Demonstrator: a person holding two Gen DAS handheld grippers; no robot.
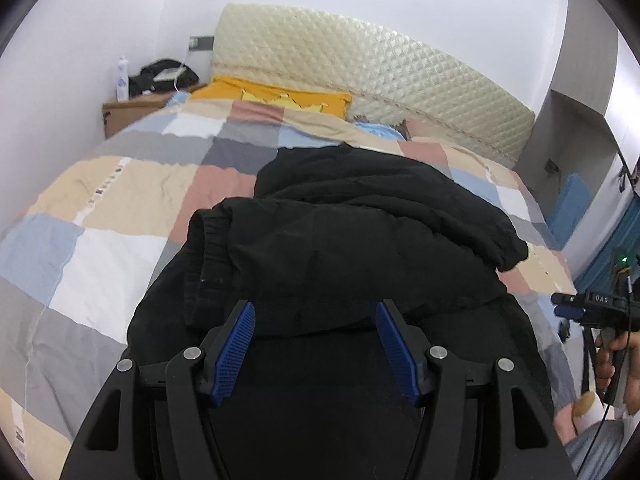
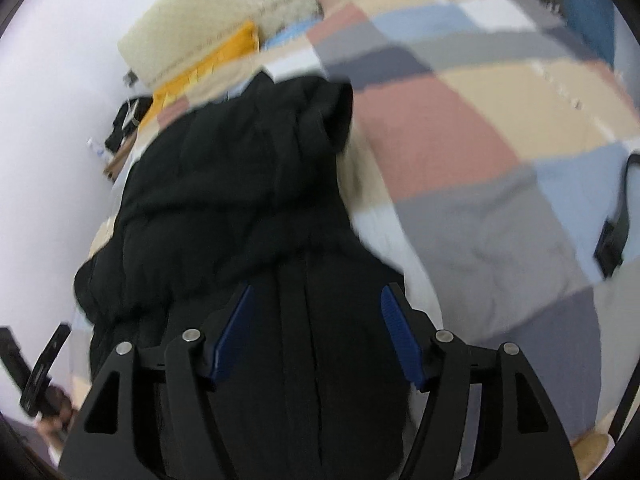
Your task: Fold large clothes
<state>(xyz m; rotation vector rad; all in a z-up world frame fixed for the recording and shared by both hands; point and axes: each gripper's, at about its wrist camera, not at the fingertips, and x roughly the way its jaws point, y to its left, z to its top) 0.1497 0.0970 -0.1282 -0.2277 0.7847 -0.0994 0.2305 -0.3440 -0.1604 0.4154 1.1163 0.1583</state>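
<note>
A large black jacket (image 1: pixel 352 240) lies bunched on the checked bedspread (image 1: pixel 120 184), one cuffed sleeve (image 1: pixel 212 256) folded across its front and another cuff at the right. My left gripper (image 1: pixel 316 312) hovers over the jacket's near part, its blue pads (image 1: pixel 236 344) standing apart with nothing pinched between them. In the right wrist view the same black jacket (image 2: pixel 240 184) fills the middle. My right gripper (image 2: pixel 316 296) is above its near edge, open, pads clear of the cloth. The right gripper's body (image 1: pixel 592 308) and the hand holding it show at the left view's right edge.
A quilted cream headboard (image 1: pixel 360 80) and a yellow pillow (image 1: pixel 276 96) lie at the bed's far end. A cardboard box (image 1: pixel 128 112) with a bottle and a black bag stands at the far left. A grey wardrobe (image 1: pixel 576 120) stands on the right.
</note>
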